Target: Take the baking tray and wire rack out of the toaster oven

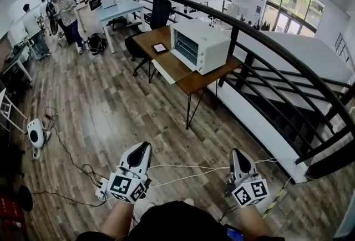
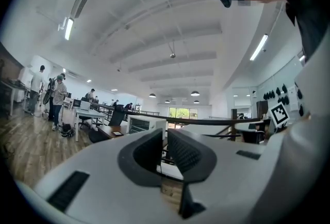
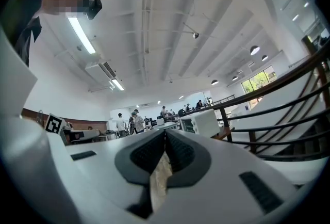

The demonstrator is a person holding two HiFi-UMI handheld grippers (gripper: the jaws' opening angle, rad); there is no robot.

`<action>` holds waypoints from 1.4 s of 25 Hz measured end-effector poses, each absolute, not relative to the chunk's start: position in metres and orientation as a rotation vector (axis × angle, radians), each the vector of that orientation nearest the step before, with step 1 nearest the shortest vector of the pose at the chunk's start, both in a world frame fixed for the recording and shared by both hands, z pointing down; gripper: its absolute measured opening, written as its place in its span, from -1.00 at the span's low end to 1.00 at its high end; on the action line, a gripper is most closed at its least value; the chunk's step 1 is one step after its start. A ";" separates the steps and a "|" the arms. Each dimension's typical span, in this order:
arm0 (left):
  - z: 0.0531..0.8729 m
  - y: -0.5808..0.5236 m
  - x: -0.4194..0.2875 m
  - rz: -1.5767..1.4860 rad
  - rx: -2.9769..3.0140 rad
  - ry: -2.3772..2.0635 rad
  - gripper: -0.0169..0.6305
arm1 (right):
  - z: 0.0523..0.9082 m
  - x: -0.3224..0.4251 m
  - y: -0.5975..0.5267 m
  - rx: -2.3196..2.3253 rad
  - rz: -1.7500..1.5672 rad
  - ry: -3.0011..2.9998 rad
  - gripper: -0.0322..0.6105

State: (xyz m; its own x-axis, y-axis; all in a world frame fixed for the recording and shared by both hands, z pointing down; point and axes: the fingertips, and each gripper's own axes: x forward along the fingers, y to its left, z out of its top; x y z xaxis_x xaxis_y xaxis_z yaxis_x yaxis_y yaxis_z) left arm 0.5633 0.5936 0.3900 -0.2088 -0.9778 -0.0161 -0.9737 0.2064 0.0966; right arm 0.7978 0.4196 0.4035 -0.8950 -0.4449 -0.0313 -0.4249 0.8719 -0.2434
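A white toaster oven [image 1: 201, 45] stands with its door shut on a wooden table [image 1: 194, 80] some way ahead, beside the railing. The tray and rack are not visible from here. It also shows small in the left gripper view as the toaster oven [image 2: 146, 125] and in the right gripper view as the toaster oven [image 3: 198, 123]. My left gripper [image 1: 143, 150] and right gripper [image 1: 238, 155] are held low over the floor, far short of the table. Both are shut and empty, pointing level toward the oven.
A black curved railing [image 1: 288, 62] runs along the right with a drop beyond. A small tablet [image 1: 160, 48] lies on the table. Cables [image 1: 72, 162] and a white device [image 1: 36, 134] lie on the wood floor at left. People stand at desks [image 1: 113, 12] in the back.
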 end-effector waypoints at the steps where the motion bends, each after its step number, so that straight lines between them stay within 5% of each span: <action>1: 0.391 0.589 0.567 -0.123 1.935 -2.407 -0.88 | 0.404 0.798 0.415 -0.674 -0.364 2.955 -0.90; 5: 0.396 0.576 0.577 -0.112 1.896 -2.427 -0.73 | 0.409 0.800 0.399 -0.660 -0.382 2.946 -0.83; 7: 0.397 0.571 0.576 -0.119 1.866 -2.441 -0.31 | 0.410 0.799 0.390 -0.669 -0.359 2.940 -0.43; 11: 0.395 0.566 0.560 -0.159 1.819 -2.485 -0.19 | 0.407 0.789 0.380 -0.680 -0.313 2.922 -0.18; 35: 0.385 0.474 0.324 -0.223 1.953 -2.387 -0.08 | 0.383 0.537 0.306 -0.746 -0.225 2.967 -0.17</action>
State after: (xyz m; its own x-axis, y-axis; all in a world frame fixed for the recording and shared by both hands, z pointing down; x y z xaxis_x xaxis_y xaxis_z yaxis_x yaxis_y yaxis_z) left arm 0.3236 0.4741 0.3853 -0.2016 -0.9781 -0.0525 -0.9709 0.1924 0.1428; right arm 0.5371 0.3056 0.3825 -0.8792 -0.4751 -0.0355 -0.4644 0.8712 -0.1594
